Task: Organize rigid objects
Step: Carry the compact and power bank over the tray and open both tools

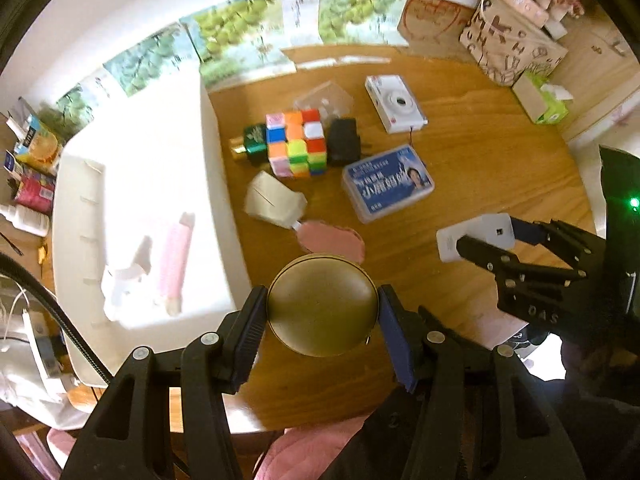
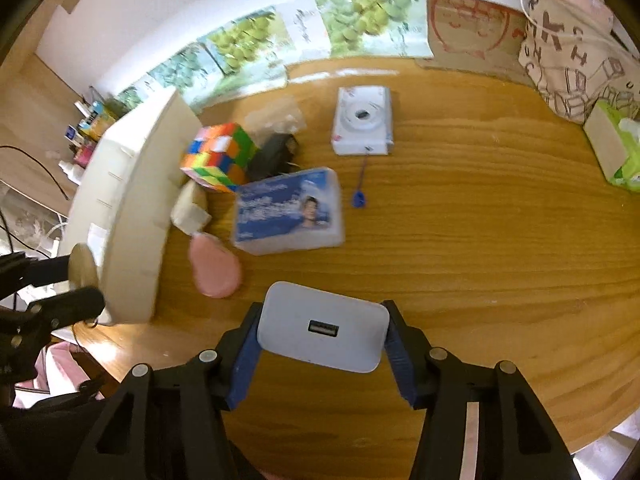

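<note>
Round tin (image 1: 322, 305): pinched at its sides by the left gripper (image 1: 322, 320), above the table's (image 1: 480, 160) near edge.
Charger (image 2: 323, 327): white, clamped in the right gripper (image 2: 323, 344).
White bin (image 1: 132, 208): left.
Cube (image 1: 297, 143): beside bin.

The tote bag (image 2: 576, 60) at the far right carries scattered capital letters: R, K, H, C. The right gripper's (image 1: 486, 240) black housing reads "DAS". Print on the blue box (image 1: 387, 182) is illegible.
</note>
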